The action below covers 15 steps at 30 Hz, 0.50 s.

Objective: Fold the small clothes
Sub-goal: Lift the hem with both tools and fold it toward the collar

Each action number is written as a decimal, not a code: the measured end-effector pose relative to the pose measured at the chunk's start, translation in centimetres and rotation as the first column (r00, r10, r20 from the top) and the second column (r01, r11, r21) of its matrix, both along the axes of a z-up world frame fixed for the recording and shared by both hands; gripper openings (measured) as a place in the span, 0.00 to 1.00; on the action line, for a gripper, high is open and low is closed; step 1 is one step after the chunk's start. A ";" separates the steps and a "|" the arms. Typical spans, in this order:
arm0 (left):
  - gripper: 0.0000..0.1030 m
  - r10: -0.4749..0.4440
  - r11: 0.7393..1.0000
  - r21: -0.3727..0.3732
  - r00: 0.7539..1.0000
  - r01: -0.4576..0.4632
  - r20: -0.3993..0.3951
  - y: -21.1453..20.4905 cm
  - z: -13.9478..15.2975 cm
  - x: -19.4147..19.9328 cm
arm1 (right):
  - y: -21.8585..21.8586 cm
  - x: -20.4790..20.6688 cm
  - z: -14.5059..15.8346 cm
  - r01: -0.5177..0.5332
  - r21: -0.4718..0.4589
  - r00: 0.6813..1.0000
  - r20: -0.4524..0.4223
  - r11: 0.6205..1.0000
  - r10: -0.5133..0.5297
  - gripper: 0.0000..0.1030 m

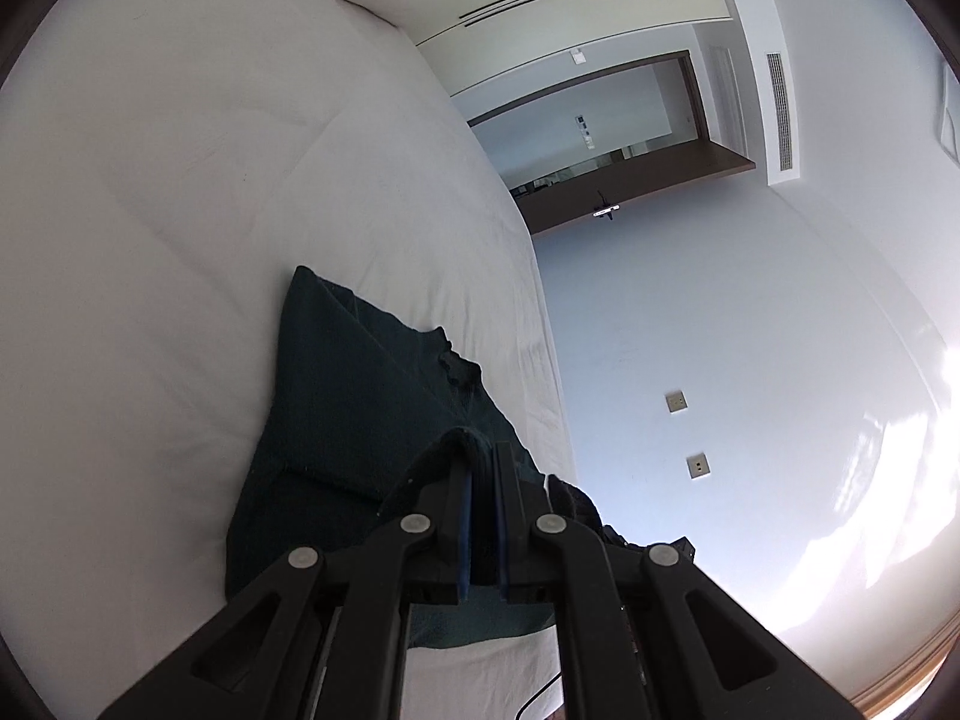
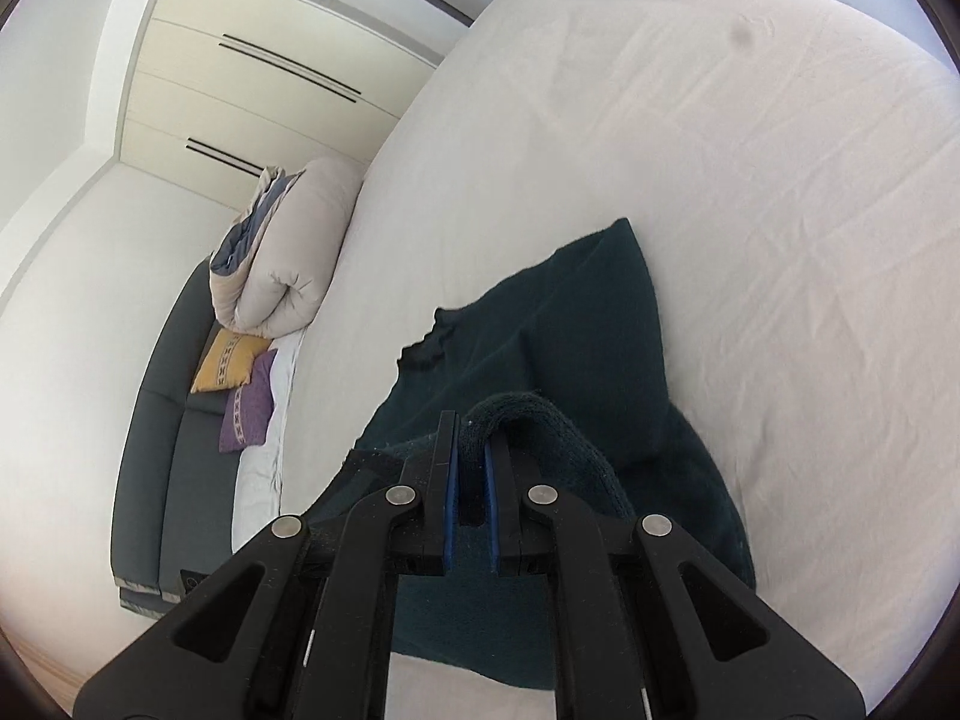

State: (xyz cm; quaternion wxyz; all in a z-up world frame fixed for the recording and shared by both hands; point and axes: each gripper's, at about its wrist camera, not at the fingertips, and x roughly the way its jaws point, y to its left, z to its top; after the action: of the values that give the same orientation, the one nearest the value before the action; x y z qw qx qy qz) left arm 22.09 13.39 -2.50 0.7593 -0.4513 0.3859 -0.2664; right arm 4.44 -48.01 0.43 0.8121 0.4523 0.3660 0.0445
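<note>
A dark green knitted garment (image 1: 354, 396) lies on the white bed (image 1: 180, 180), partly lifted at its near edge. My left gripper (image 1: 483, 450) is shut on a pinched fold of that edge, the cloth bulging over the blue pads. In the right wrist view the same dark green garment (image 2: 576, 324) spreads over the white bed (image 2: 750, 150). My right gripper (image 2: 474, 429) is shut on another fold of the near edge, which loops over the right finger. The garment's far part, with its ragged neck opening (image 2: 432, 342), rests flat on the sheet.
A rolled beige duvet (image 2: 288, 258) lies at the head of the bed, with a yellow cushion (image 2: 231, 360) and a purple cushion (image 2: 249, 408) by a dark headboard (image 2: 162, 450). Cream wardrobes (image 2: 252, 78) stand behind. A white wall with sockets (image 1: 696, 465) and an open doorway (image 1: 600, 138) flank the bed.
</note>
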 end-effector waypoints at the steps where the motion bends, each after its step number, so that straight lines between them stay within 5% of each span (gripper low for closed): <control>1: 0.05 0.005 1.000 -0.003 1.000 -0.005 -0.008 -0.1 -0.3 1.2 | -0.3 1.2 -0.2 0.013 -0.002 1.000 -0.001 1.000 -0.013 0.06; 10: 0.05 0.064 0.998 0.017 0.992 -0.063 -0.109 -0.7 -3.7 10.9 | -4.4 10.0 -4.2 0.126 0.003 0.990 -0.062 0.992 -0.126 0.06; 15: 0.08 0.147 0.989 0.065 0.966 -0.136 -0.211 -0.6 -7.6 14.7 | -6.4 14.2 -8.3 0.207 0.031 0.968 -0.151 0.978 -0.200 0.08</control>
State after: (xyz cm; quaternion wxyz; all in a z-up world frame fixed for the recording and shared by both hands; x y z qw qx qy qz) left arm 36.83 12.77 -10.15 0.7412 -0.4845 0.4392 -0.1516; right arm 18.61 -54.40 -7.91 0.7725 0.5083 0.3753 -0.0639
